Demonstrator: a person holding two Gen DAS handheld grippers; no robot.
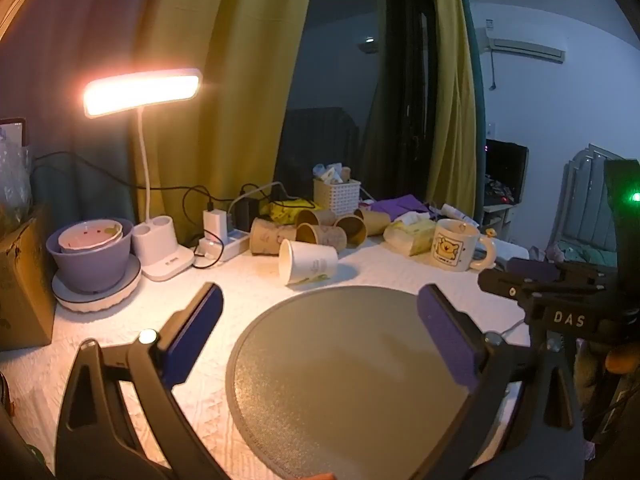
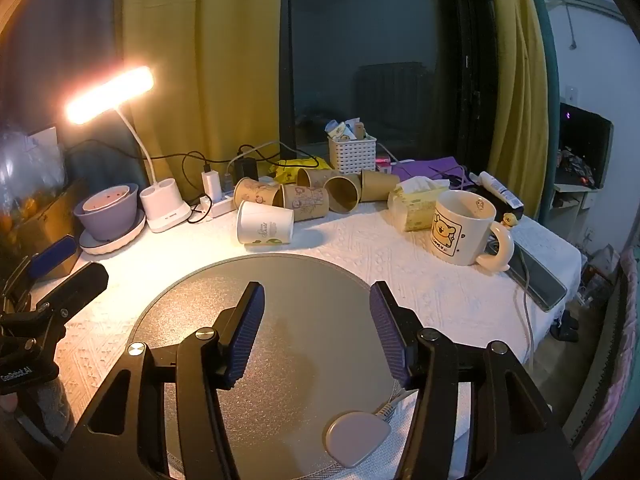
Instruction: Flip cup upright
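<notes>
A white paper cup [image 1: 307, 262] lies on its side on the white tablecloth, mouth to the left, just beyond a round grey mat [image 1: 352, 380]. It also shows in the right wrist view [image 2: 264, 223], beyond the mat [image 2: 280, 360]. My left gripper [image 1: 320, 334] is open and empty, held over the mat, short of the cup. My right gripper [image 2: 316, 328] is open and empty over the mat, also short of the cup. The right gripper's body shows at the right of the left wrist view [image 1: 536, 280].
Several brown paper cups [image 2: 316, 196] lie on their sides behind the white cup. A bear mug [image 2: 464, 228] stands upright at the right beside a tissue pack [image 2: 416, 202]. A lit desk lamp [image 2: 110, 94], purple bowl [image 2: 108, 210], power strip [image 2: 216, 200] and white basket [image 2: 352, 152] stand at the back. A phone [image 2: 536, 276] lies near the right edge.
</notes>
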